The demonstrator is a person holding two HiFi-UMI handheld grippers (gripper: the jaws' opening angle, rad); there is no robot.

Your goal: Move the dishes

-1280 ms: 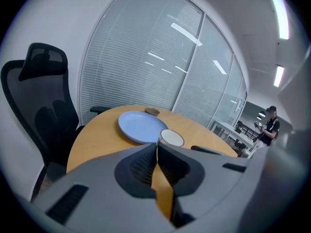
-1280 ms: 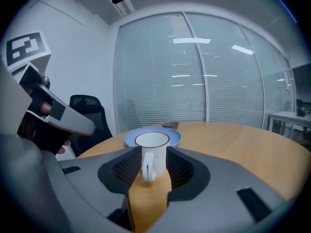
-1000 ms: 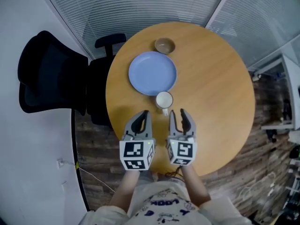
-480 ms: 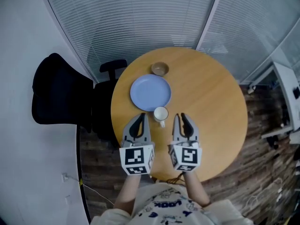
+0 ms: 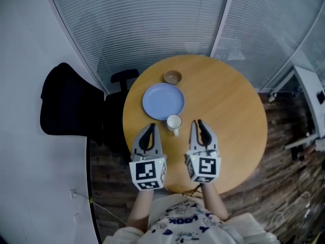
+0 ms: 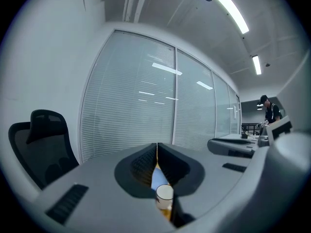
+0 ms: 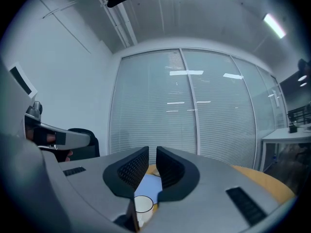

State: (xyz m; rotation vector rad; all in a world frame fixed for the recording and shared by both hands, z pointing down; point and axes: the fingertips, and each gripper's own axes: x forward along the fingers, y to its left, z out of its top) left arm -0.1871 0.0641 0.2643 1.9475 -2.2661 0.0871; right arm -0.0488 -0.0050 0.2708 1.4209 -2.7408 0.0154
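Note:
A round wooden table carries a blue plate, a white mug just in front of it and a small brown bowl behind it. My left gripper hovers at the near table edge, left of the mug, jaws shut and empty. My right gripper hovers to the mug's right, jaws open by a narrow gap, holding nothing. The left gripper view shows the mug and plate below its jaws. In the right gripper view the mug and plate lie just below its jaws.
A black office chair stands left of the table, and a second chair back touches its far-left edge. Glass walls with blinds curve behind. A white desk stands at the right. A person stands far off.
The head view has pulled back, so the table looks smaller and farther. Both grippers stay at the near edge on either side of the mug. The right jaws have narrowed.

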